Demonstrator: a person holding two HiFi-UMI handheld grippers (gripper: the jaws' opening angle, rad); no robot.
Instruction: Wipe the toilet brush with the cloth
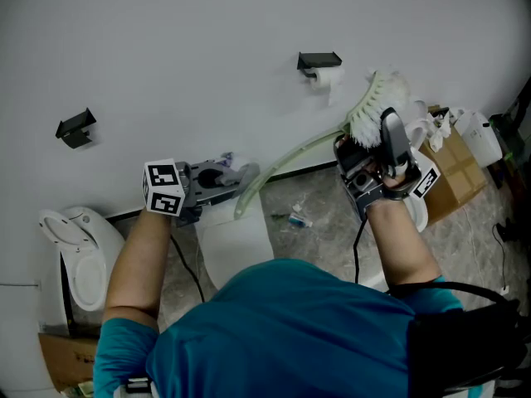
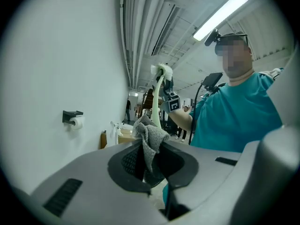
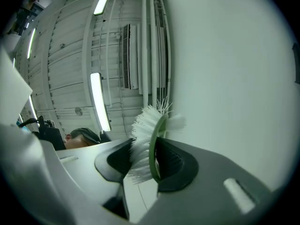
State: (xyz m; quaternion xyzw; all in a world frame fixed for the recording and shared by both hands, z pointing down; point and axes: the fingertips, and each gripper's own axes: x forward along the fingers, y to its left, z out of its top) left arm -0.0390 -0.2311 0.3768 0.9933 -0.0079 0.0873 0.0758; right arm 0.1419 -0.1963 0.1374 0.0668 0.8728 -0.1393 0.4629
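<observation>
The toilet brush (image 1: 375,106) has white bristles and a pale green handle (image 1: 286,157) that runs down-left. My right gripper (image 1: 388,127) points up and is shut on the brush head; in the right gripper view the bristles (image 3: 149,125) sit clamped between the jaws of the right gripper (image 3: 147,159). My left gripper (image 1: 239,177) is shut on a grey cloth (image 1: 226,164) close to the handle's lower end. In the left gripper view the cloth (image 2: 150,138) bunches out of the left gripper (image 2: 149,167), with the brush (image 2: 161,72) raised behind it, apart from it.
A toilet paper holder (image 1: 319,60) with a roll and a black bracket (image 1: 75,128) hang on the white wall. A toilet (image 1: 79,255) stands at the left, a white seat (image 1: 236,251) below the grippers, and a cardboard box (image 1: 452,172) at the right. Litter (image 1: 294,218) lies on the floor.
</observation>
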